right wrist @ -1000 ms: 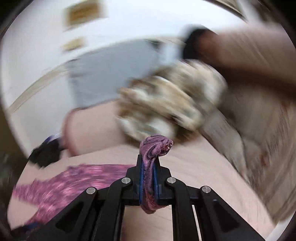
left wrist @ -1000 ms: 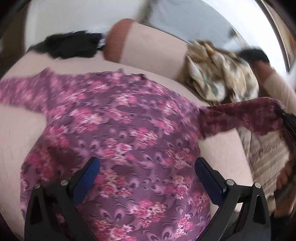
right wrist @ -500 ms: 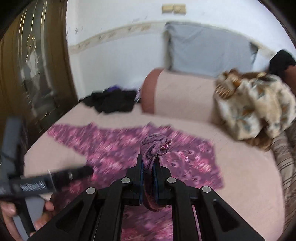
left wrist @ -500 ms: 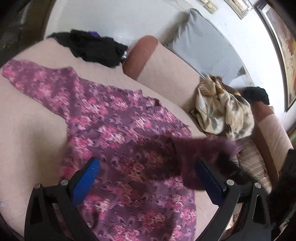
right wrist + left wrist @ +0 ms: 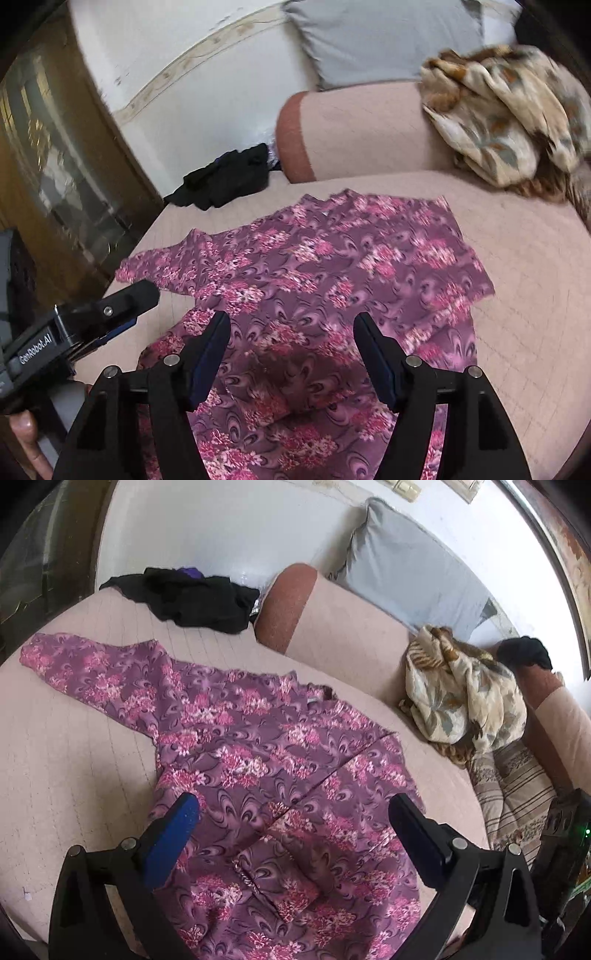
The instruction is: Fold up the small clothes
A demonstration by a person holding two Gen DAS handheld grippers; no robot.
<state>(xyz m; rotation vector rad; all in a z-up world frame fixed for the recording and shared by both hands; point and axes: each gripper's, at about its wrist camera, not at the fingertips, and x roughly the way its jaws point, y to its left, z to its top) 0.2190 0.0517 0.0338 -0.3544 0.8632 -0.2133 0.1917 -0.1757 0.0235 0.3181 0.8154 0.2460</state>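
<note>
Purple floral top (image 5: 258, 746) flat on sofa seat (image 5: 74, 775), one sleeve folded inward at frame centre. Right gripper (image 5: 291, 332) jaws just opening, nothing between them, sleeve released; left gripper (image 5: 291, 812) jaws spread, empty, ready for next fold.

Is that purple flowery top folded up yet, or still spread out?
Partly folded: the purple top lies mostly flat on the couch, one sleeve laid across its body, the other sleeve still outstretched.

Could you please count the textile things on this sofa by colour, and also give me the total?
Purple floral garment: 1
Black clothes: 2, a pile at the far end and a piece on the backrest
Beige leaf-print cloth: 1
Grey cushion: 1
Striped cloth: 1
Total: 6
</note>
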